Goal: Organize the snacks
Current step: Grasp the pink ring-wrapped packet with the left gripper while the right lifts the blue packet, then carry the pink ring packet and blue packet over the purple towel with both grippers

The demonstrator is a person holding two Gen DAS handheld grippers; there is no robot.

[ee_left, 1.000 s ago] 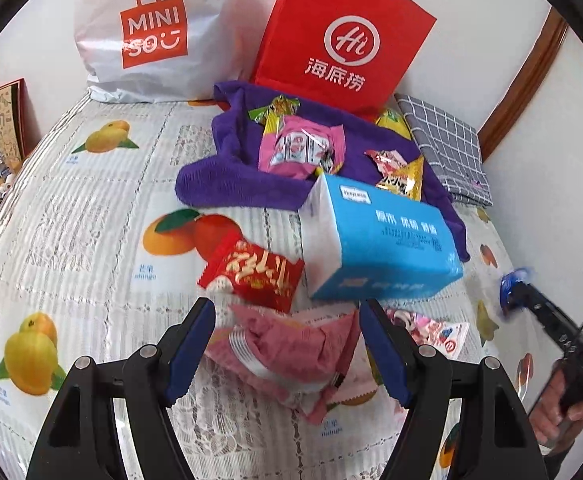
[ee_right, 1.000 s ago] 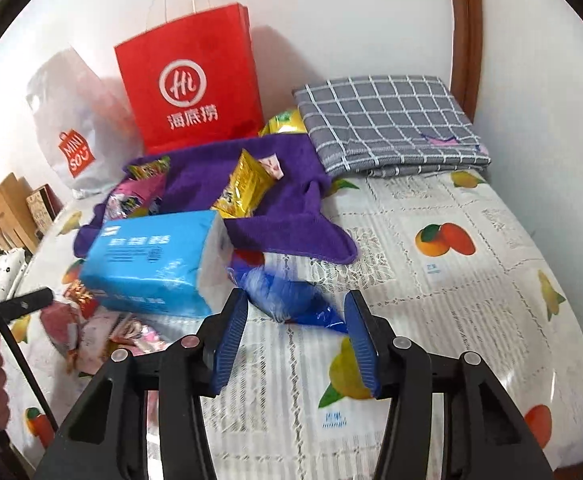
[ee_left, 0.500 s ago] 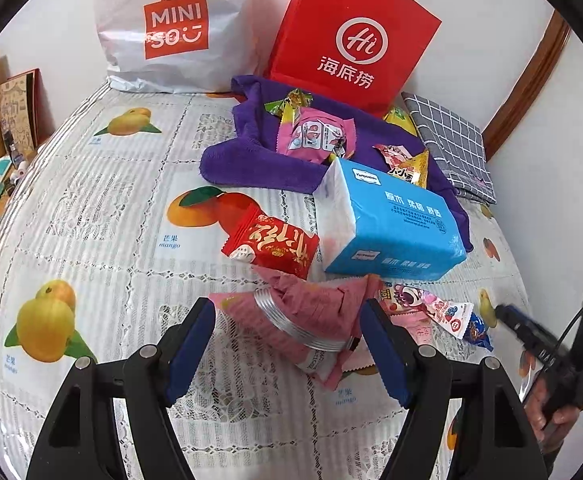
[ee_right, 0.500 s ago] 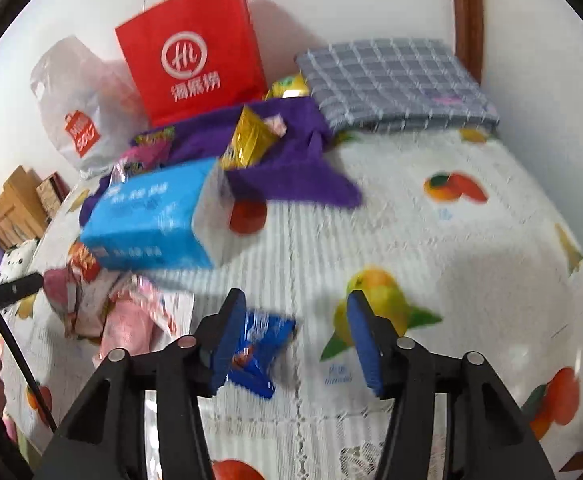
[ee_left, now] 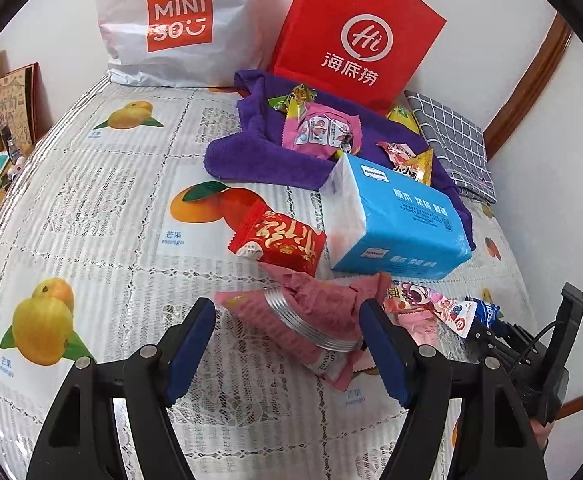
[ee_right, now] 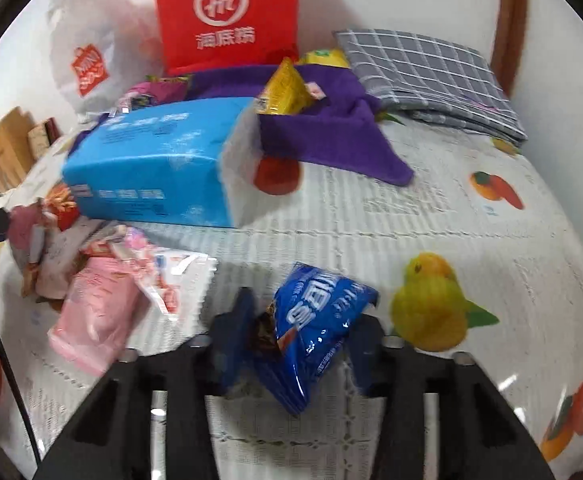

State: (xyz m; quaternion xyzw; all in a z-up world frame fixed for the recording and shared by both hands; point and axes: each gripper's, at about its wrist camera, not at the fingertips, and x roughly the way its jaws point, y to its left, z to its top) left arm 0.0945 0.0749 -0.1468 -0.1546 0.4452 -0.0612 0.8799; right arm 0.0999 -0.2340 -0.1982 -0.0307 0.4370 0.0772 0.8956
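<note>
In the right wrist view my right gripper [ee_right: 303, 332] is shut on a blue snack packet [ee_right: 319, 320], holding it low over the fruit-print cloth. In the left wrist view my left gripper [ee_left: 287, 328] is open, its fingers on either side of a pink snack bag [ee_left: 307, 316] with a silver band. A red snack packet [ee_left: 277, 238] lies just beyond it. A blue tissue pack [ee_left: 395, 216] sits in the middle; it also shows in the right wrist view [ee_right: 155, 160]. More snacks lie on a purple towel [ee_left: 251, 156] at the back.
A white MINISO bag [ee_left: 179, 24] and a red paper bag [ee_left: 355, 36] stand against the wall. A grey checked cloth [ee_right: 427, 76] lies folded at the back right. Pink and white packets [ee_right: 99, 304] lie left of the right gripper. The right gripper's body [ee_left: 531, 356] shows at right.
My right gripper closed on the blue packet and pulled it back toward the bed's near side. My left gripper drew back slightly from the pink bag and stayed open.
</note>
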